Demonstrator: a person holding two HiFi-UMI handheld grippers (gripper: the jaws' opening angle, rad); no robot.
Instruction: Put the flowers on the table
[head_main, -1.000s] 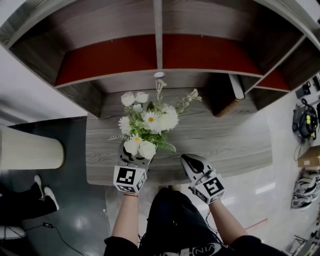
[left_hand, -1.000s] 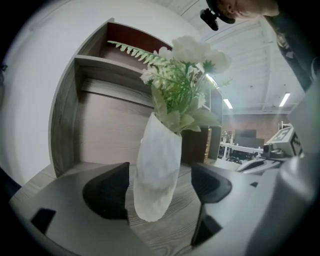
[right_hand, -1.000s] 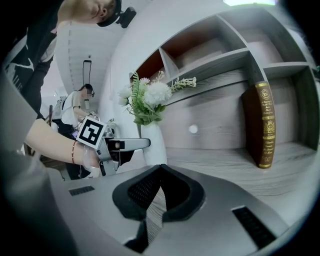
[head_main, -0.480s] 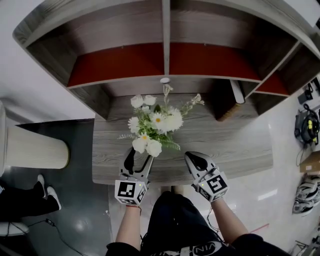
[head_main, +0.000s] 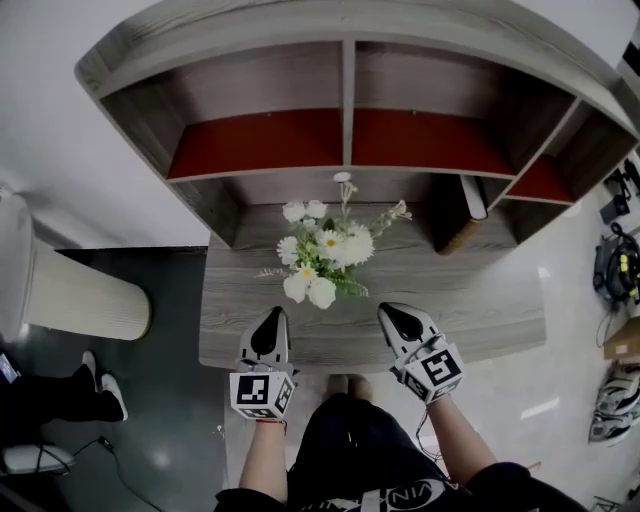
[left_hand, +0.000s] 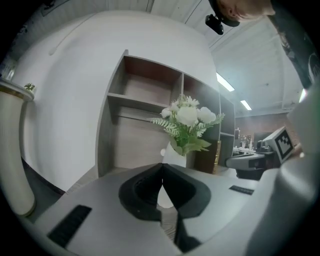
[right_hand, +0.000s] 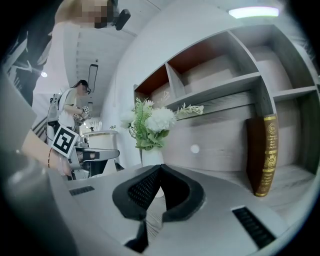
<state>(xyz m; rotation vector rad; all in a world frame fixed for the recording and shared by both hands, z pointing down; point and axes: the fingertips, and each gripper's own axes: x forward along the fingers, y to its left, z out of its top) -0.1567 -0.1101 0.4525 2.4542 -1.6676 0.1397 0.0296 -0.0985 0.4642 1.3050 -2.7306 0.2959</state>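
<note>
The shelf unit (head_main: 345, 90) and the grey wood table (head_main: 480, 300) under it sat lower and smaller in the head view than a second before, with more of the shelf's top edge showing. The flowers (head_main: 325, 255) stood where they had been, on the table in front of the shelf's middle divider. The left gripper (head_main: 272, 318) had changed most. A second before, its jaws were spread wide around the base of the bouquet. Now it had drawn back to the table's near edge, clear of the flowers. Its jaws had just been closing and met tip to tip with nothing between them. The right gripper (head_main: 392, 312) stayed beside it at the near edge, its jaws likewise pressed together and empty.

From above, the blooms hid what held them. The left gripper view showed a white vase (left_hand: 172, 152) standing upright beyond the closed tips. The right gripper view alone gave a clear look at a brown book (right_hand: 266, 152) with gold print standing in the lower right compartment. It also showed another person (right_hand: 75, 107) far off in the room.
</note>
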